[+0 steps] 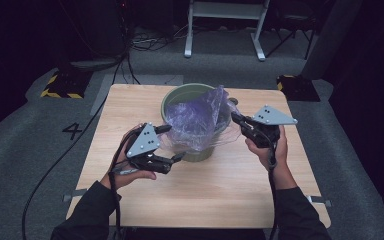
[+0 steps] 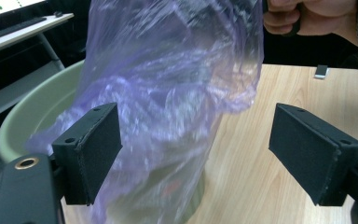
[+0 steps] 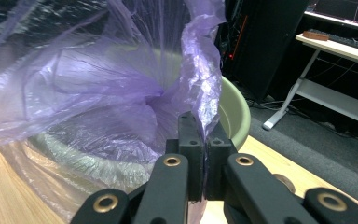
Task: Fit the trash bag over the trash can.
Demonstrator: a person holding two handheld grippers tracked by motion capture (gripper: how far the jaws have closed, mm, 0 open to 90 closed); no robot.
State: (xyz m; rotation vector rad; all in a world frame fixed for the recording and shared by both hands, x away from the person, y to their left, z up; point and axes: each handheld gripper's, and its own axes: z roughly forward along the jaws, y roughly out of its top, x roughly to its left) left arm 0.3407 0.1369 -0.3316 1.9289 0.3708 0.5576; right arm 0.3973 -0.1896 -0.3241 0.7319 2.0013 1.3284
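Two grippers work a purple plastic bag at a pale green bin standing mid-table. The bin's inside is hidden: the crumpled film covers the opening and spills over the near rim, so contents can't be told. In the left gripper view the bag is motion-blurred and the bin's base is cut off behind film. Right gripper: jaws clenched on a pinch of the bag's edge, by the bin's right rim. Left gripper: jaws spread wide, released, with film hanging just in front of and between them and no pad pressing it; it sits at the bin's near-left side. Small dark object on the table, too small to identify.
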